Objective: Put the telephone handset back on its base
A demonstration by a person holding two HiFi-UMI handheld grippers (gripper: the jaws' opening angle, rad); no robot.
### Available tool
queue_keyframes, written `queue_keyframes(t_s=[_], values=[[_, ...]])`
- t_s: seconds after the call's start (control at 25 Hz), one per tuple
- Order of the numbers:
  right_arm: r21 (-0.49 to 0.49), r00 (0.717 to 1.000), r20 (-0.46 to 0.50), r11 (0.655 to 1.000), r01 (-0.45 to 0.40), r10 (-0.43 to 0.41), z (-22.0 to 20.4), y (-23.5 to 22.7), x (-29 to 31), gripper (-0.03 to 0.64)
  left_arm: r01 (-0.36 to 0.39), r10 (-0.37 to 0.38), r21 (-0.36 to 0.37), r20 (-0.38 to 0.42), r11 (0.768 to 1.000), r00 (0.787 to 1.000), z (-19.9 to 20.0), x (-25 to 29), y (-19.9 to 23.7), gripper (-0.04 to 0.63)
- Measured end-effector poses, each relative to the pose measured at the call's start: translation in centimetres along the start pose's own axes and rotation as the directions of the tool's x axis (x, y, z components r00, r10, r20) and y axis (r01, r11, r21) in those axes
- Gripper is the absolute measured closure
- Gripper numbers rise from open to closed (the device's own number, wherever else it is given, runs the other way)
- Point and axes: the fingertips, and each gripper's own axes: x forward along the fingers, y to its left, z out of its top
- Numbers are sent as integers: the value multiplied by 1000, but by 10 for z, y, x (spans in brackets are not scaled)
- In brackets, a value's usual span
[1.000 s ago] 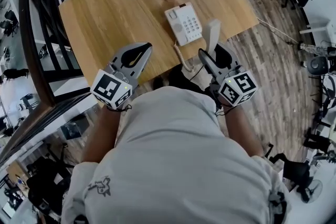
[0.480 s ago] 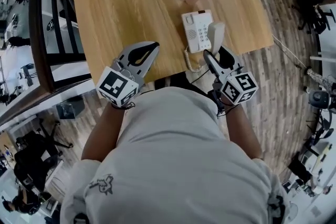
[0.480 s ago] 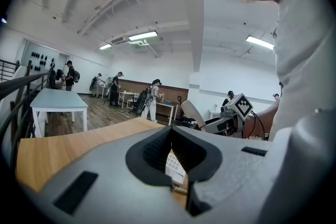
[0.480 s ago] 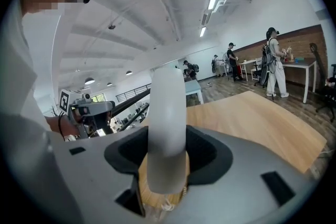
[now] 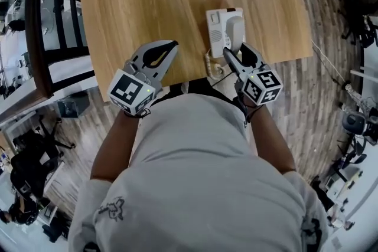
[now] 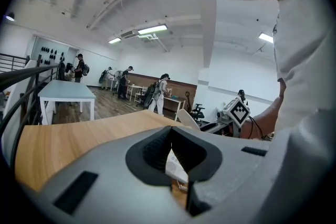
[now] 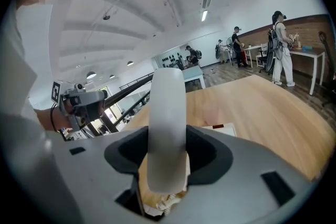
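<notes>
The white telephone base [image 5: 215, 29] lies near the front edge of the wooden table [image 5: 147, 3]; a corner of it shows in the left gripper view [image 6: 176, 168] and behind the handset in the right gripper view [image 7: 224, 128]. My right gripper [image 5: 235, 51] is shut on the white handset [image 5: 234, 31], which hangs over the right part of the base; I cannot tell whether they touch. In the right gripper view the handset [image 7: 167, 123] stands upright between the jaws. A coiled cord [image 5: 208, 65] trails off the base's near end. My left gripper [image 5: 170, 45] hovers left of the phone, shut and empty.
A black railing [image 5: 41, 20] runs along the table's left side. The table's front edge lies just under both grippers, with plank floor [image 5: 319, 97] to the right. Desks and several people stand far off in the room [image 6: 79, 97].
The right gripper has carried the handset from beside the base's right edge to over the base. The left gripper has stayed put and shut.
</notes>
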Motion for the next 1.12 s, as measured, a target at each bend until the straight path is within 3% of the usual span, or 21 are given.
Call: queue_keyframes(t_s=[0.48,0.72,1.12], values=[[57,988,-157,998,17,-8,-55,-45,44,394,-34,27,-82,-82,996,996,-48,31,6,589],[55,976,-216,998,11,2,-72,-56,65,394,-48,38,-115,-92,992,995,-62,42,7,589],[94,956,-291,993,70,-40,-91,-70,96,394,-80,66,-149,-94,986,993,-71,45,18,589]])
